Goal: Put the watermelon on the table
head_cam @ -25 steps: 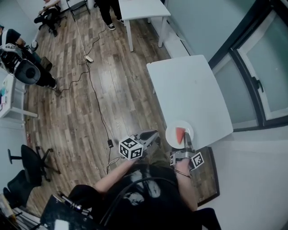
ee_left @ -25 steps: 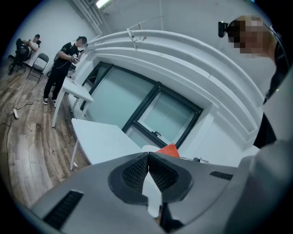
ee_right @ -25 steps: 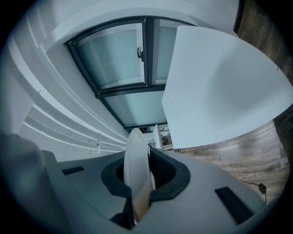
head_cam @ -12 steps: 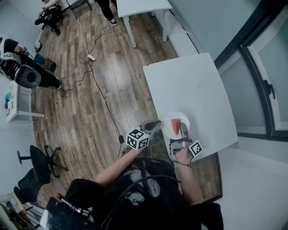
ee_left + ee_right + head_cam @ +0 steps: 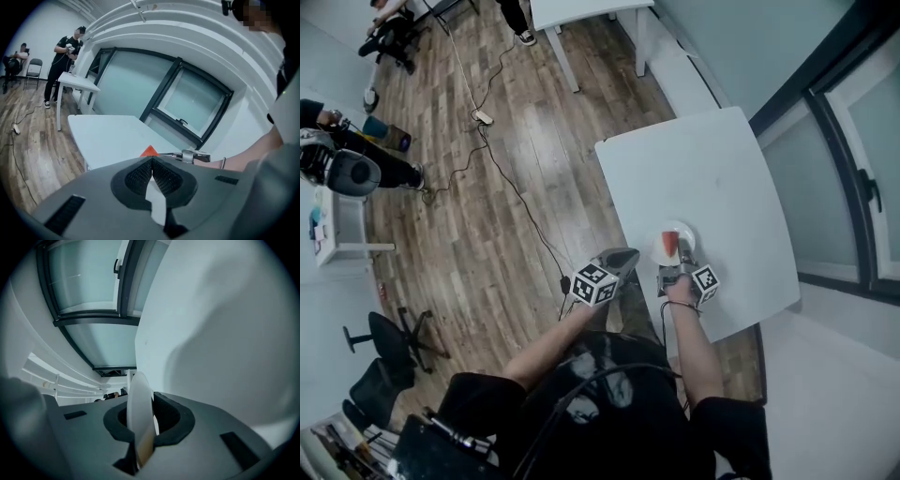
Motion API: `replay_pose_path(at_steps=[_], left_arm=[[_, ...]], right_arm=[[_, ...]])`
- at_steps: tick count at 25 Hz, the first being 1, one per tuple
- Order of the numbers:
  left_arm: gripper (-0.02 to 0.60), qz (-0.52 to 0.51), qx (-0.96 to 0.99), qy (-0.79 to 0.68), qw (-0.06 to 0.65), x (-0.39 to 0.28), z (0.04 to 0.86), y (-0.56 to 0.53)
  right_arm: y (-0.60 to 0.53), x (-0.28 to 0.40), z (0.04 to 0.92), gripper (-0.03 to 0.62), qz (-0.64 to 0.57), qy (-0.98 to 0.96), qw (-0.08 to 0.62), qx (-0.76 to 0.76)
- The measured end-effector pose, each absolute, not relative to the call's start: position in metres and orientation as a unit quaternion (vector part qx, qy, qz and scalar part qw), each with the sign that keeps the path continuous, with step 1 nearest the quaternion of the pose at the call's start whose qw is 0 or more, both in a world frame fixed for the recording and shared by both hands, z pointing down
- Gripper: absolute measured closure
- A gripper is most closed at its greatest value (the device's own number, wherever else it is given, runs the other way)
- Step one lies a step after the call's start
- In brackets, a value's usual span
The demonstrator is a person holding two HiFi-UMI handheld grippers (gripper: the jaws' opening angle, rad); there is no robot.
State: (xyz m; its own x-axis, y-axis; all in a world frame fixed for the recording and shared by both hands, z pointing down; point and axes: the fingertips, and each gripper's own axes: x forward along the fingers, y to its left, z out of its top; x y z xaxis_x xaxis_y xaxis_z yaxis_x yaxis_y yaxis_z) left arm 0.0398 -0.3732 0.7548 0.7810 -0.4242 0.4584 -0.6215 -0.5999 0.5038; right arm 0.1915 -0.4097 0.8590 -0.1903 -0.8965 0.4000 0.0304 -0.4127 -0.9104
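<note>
- While the round white plate [image 5: 675, 234] is carried by a single spot on its rim, pinched in the right tongs [image 5: 681, 265], the main risk is tipping. A grip that far off centre lets the far side sag.
- If the plate tilts, the watermelon slice [image 5: 668, 247] could slide across the smooth surface and drop onto the worktop [image 5: 703, 159].
- The slice lies on the plate, above the worktop's near part and close to the edge nearest the person. I cannot tell whether the plate already touches the worktop.
- Setting it down so close to that edge could leave part of the plate overhanging. Opening the grip then might let it rock or fall to the wooden floor [image 5: 487, 216].
- A hard landing could jolt the thin rim out of the pads.
- The left tongs [image 5: 622, 260] hang just off the worktop's near side, pads pressed together on nothing, so they give no support.
- The plate looks thin, hard and slick, and from the right tongs it shows as a narrow edge-on sliver.
- The slice is a red triangular wedge, probably moist and soft.
- The worktop is flat, matt white, with rounded corners.
- The tongs' pads are black and finely ribbed, set in smooth grey shells.
</note>
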Motion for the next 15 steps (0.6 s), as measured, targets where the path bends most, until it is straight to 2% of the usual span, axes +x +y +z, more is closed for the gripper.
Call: replay_pose_path(at_steps=[5,7,12,15], left_arm=[[0.577,0.147,0.864,-0.315,0.364,0.009,0.766,-0.374],[0.577,0.145,0.861,-0.318,0.369,0.000,0.766,-0.376],[0.577,0.139,0.854,-0.327,0.381,-0.021,0.766,-0.378],[0.577,0.143,0.856,-0.325,0.377,-0.027,0.763,-0.381]], right_arm=[[-0.448,0.189,0.887,0.556,-0.654,0.375,0.365,-0.547],[-0.464,0.189,0.891,0.556,-0.649,0.374,0.343,-0.566],[-0.484,0.187,0.896,0.548,-0.612,0.419,0.194,-0.642],[-0.486,0.190,0.900,0.516,-0.593,0.440,0.099,-0.667]])
